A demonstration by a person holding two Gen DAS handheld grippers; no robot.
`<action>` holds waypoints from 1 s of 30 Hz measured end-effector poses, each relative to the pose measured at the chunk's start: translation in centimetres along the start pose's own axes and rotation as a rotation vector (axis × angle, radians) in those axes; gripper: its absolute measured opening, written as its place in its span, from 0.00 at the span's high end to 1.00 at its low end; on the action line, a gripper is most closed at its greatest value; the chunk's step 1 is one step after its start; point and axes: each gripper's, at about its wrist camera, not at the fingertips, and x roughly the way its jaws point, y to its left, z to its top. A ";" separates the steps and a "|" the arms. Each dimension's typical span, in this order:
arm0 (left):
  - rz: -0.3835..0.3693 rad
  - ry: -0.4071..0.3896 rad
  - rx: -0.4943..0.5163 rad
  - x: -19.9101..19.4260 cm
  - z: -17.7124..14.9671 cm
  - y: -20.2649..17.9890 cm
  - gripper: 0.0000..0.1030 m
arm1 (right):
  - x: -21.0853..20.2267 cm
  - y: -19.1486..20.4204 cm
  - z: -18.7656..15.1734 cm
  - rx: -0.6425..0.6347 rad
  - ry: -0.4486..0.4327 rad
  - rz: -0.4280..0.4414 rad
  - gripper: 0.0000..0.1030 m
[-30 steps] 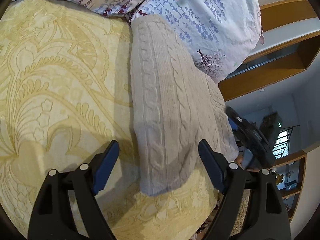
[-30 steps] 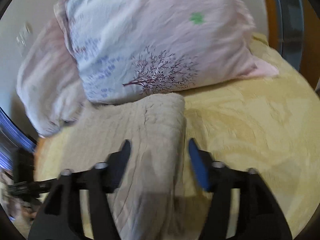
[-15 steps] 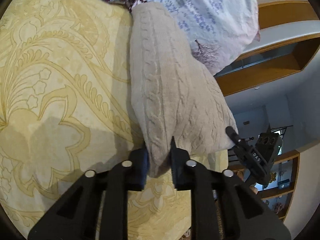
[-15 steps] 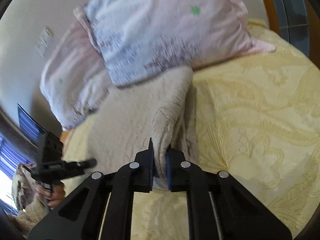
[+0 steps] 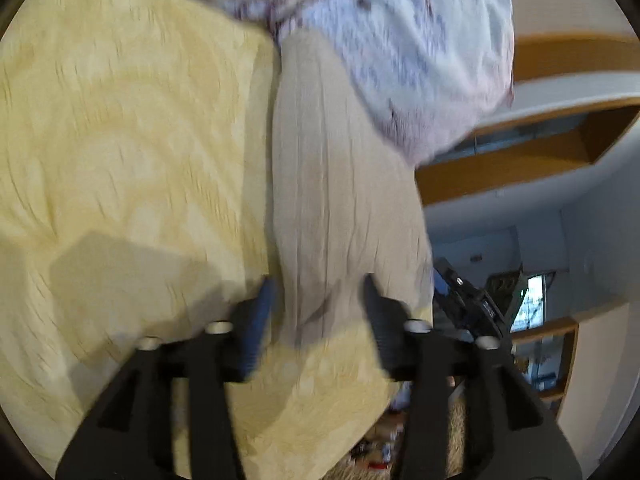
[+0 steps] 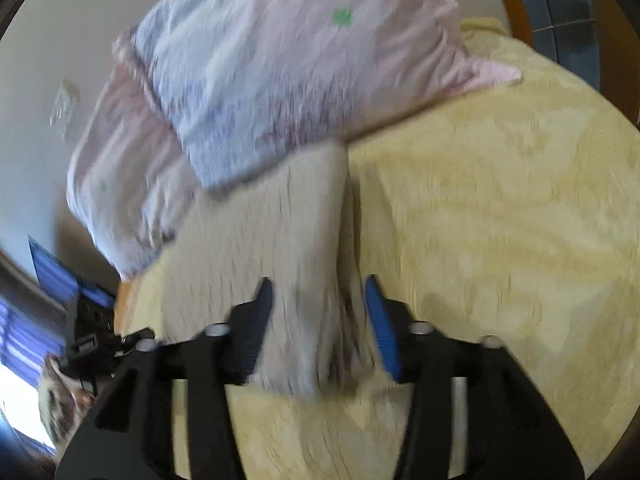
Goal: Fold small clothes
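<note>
A beige cable-knit garment (image 5: 336, 200) lies folded in a long strip on the yellow bedspread (image 5: 120, 160), its far end against the pillows. My left gripper (image 5: 318, 300) is open, its jaws standing either side of the garment's near end. In the right wrist view the same garment (image 6: 296, 248) runs away from me, and my right gripper (image 6: 320, 300) is open with its jaws astride the other near end. Both views are motion-blurred.
Floral pillows (image 5: 400, 40) lie at the head of the bed, also in the right wrist view (image 6: 260, 72). The bed's edge (image 5: 360, 420) drops off just right of my left gripper. A wooden headboard ledge (image 5: 520, 160) is at the right.
Half a second ago both grippers were shut on the garment's ends. Now both have opened and let go, and the garment rests on the bedspread.
</note>
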 end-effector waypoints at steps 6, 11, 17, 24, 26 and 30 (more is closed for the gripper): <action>0.052 -0.038 -0.041 1.8 6.3 -0.2 0.43 | 4.8 -0.4 5.5 0.078 0.061 0.027 0.48; 0.066 -0.061 -0.080 4.6 10.8 0.0 0.42 | 8.1 -1.5 6.7 0.147 0.121 0.055 0.48; 0.049 -0.092 -0.081 6.4 13.5 -0.3 0.78 | 8.6 -0.7 6.5 0.096 0.096 0.103 0.90; 0.073 -0.171 0.000 5.1 13.3 -0.9 0.97 | 6.4 0.4 6.4 -0.034 -0.034 -0.007 0.91; 0.099 -0.168 -0.008 5.7 13.4 -0.7 0.97 | 8.4 -0.5 6.3 -0.015 0.028 -0.094 0.91; 0.089 -0.153 -0.024 6.1 13.0 -0.6 0.95 | 8.5 -1.0 6.3 0.034 0.048 -0.074 0.86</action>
